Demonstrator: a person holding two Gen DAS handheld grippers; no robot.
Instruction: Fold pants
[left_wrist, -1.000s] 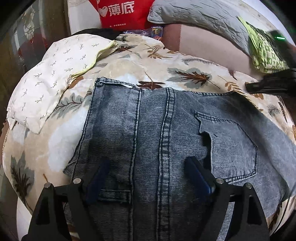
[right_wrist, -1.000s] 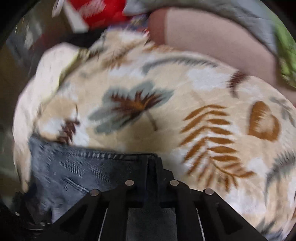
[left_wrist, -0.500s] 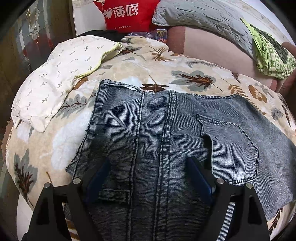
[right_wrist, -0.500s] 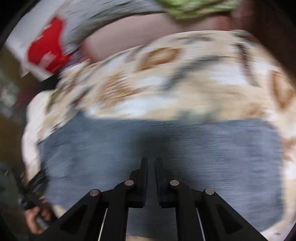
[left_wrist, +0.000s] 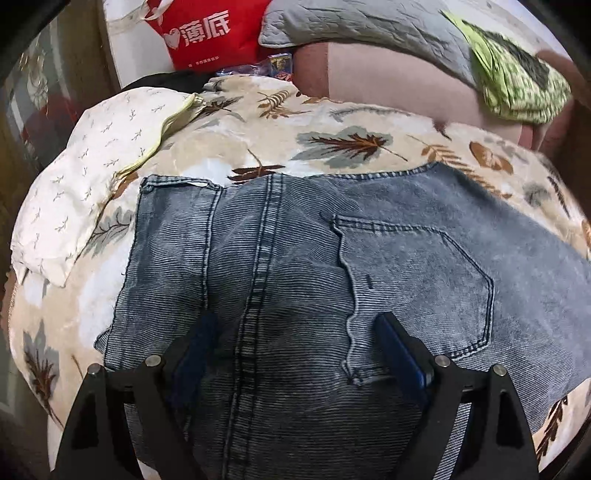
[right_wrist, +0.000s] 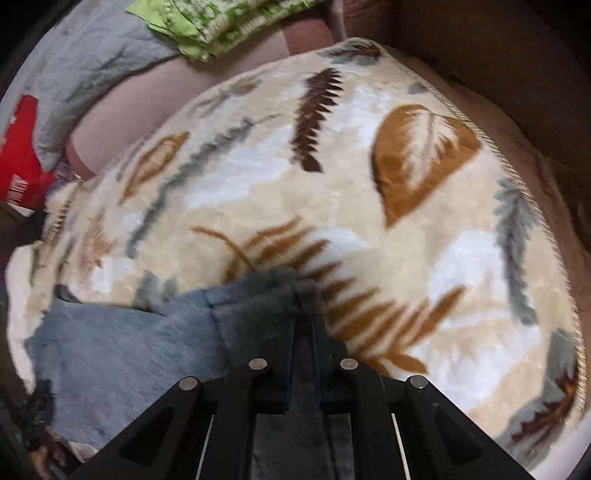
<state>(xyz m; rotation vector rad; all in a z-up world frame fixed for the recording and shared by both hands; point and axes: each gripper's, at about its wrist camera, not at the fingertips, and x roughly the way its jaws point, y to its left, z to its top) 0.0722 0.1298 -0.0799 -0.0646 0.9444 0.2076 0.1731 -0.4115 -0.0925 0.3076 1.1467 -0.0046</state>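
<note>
Grey-blue jeans (left_wrist: 280, 266) lie flat on a leaf-print blanket (left_wrist: 343, 140), back side up, with the centre seam and a back pocket (left_wrist: 417, 288) showing. My left gripper (left_wrist: 295, 343) is open, its blue-padded fingers (left_wrist: 399, 350) resting on the jeans either side of the seam. In the right wrist view my right gripper (right_wrist: 304, 310) is shut on a dark edge of the jeans (right_wrist: 129, 347), with cloth bunched between the fingers. The cloth trails away to the left over the blanket (right_wrist: 369, 206).
A white pillow (left_wrist: 92, 177) lies at the left by the jeans. A red bag (left_wrist: 207, 33), a grey quilt (left_wrist: 369, 26) and a green cloth (left_wrist: 517, 85) sit at the back. The blanket's corded edge (right_wrist: 535, 206) runs down the right, with dark surroundings beyond.
The right gripper has swung right with the jeans' edge pinched, so its view now looks over the blanket's right part. The left gripper has stayed open on the jeans.
</note>
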